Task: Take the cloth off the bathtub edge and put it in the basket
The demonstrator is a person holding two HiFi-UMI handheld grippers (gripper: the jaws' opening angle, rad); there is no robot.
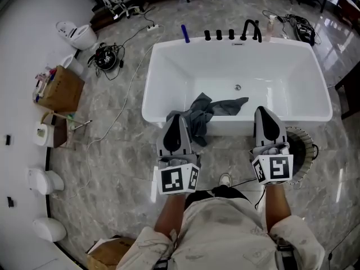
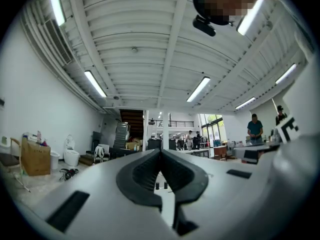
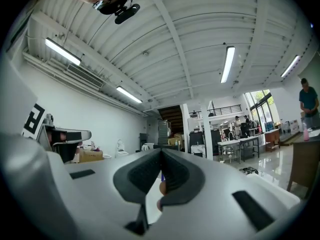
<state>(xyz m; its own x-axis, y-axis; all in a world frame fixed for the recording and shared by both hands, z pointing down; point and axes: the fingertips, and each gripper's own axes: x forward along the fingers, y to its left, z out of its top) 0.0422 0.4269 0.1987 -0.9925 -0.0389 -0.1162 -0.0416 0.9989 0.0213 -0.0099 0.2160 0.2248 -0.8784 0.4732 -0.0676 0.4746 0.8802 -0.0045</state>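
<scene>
A grey-blue cloth [image 1: 209, 112] hangs crumpled over the near edge of the white bathtub [image 1: 292, 89], part inside and part down the outer wall. My left gripper [image 1: 176, 118] hovers just left of the cloth's hanging end, shut and empty. My right gripper [image 1: 262, 111] is held over the tub's near rim to the cloth's right, also shut with nothing in it. A round dark basket [image 1: 302, 148] stands on the floor by the tub's near right corner, half hidden behind the right gripper. Both gripper views look level across the room, with the left gripper [image 2: 160, 155] and right gripper [image 3: 161, 154] showing closed pads.
Black tap fittings [image 1: 232, 34] and a blue bottle [image 1: 185, 33] line the tub's far rim. Toilets [image 1: 77, 35], a cardboard box [image 1: 59, 88] and a cable [image 1: 126, 89] lie on the marble floor at left. A person [image 2: 255, 129] stands far off.
</scene>
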